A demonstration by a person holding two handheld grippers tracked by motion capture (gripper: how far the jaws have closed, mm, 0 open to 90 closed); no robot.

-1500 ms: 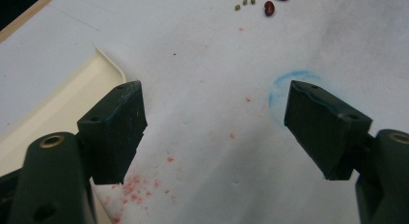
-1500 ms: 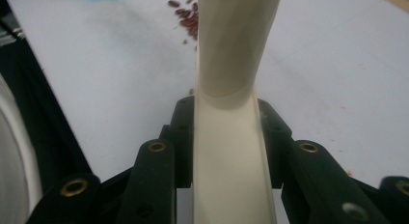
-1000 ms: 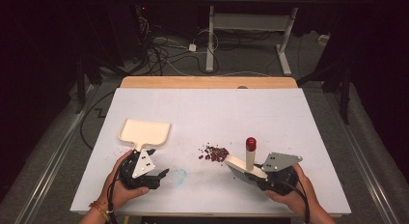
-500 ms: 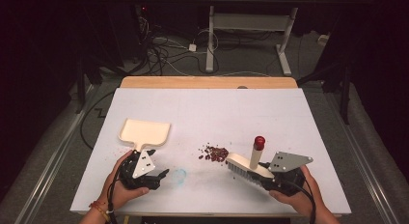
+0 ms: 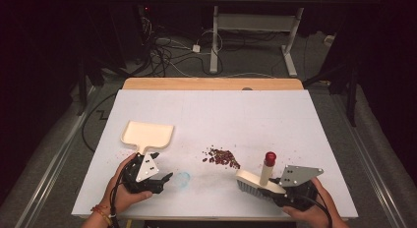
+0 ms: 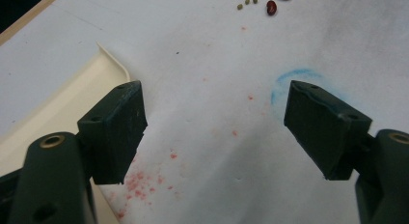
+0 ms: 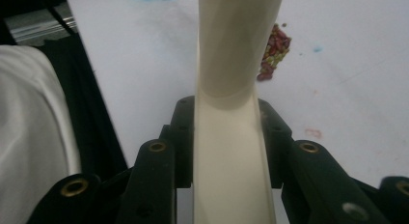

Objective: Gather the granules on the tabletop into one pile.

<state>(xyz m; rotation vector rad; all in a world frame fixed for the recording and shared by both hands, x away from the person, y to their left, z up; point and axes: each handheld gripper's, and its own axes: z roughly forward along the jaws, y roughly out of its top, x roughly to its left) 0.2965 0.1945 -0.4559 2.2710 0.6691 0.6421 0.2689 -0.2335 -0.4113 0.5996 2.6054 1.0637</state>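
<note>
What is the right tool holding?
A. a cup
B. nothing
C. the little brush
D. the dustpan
C: the right tool is shut on the cream brush, near the beans; the dustpan lies by the open left tool.

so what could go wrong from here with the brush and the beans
The left gripper is open with nothing between its jaws, and the dustpan lies loose beside it, so a sweep could push the pan away. The beans sit apart from the pan, with strays already scattered, so a hard stroke may spread them further. The right gripper clamps the brush by its smooth handle, which might twist under pressure.
</note>
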